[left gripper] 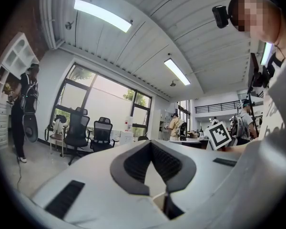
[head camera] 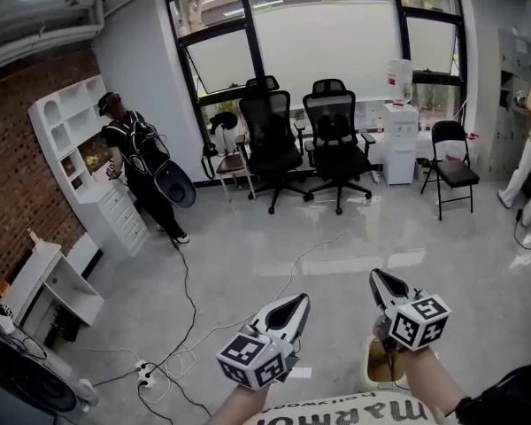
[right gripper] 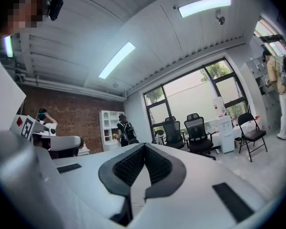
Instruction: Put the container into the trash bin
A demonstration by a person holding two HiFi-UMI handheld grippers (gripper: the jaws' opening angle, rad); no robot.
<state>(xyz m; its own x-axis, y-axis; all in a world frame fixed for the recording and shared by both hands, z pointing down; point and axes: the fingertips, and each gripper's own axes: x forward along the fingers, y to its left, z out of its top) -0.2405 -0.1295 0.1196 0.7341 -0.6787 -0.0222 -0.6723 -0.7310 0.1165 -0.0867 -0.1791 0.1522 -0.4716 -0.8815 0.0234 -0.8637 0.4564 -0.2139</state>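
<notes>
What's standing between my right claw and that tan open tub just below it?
Nothing visible. The tan tub shows just below the right claw, partly hidden by that claw's own body and the forearm. The claw is shut, empty and points ahead across the floor, not at the tub.

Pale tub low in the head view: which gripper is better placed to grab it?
Right, probably. The pale tub shows just under the right gripper; the left gripper is off to its side. Both are shut and empty.
</notes>
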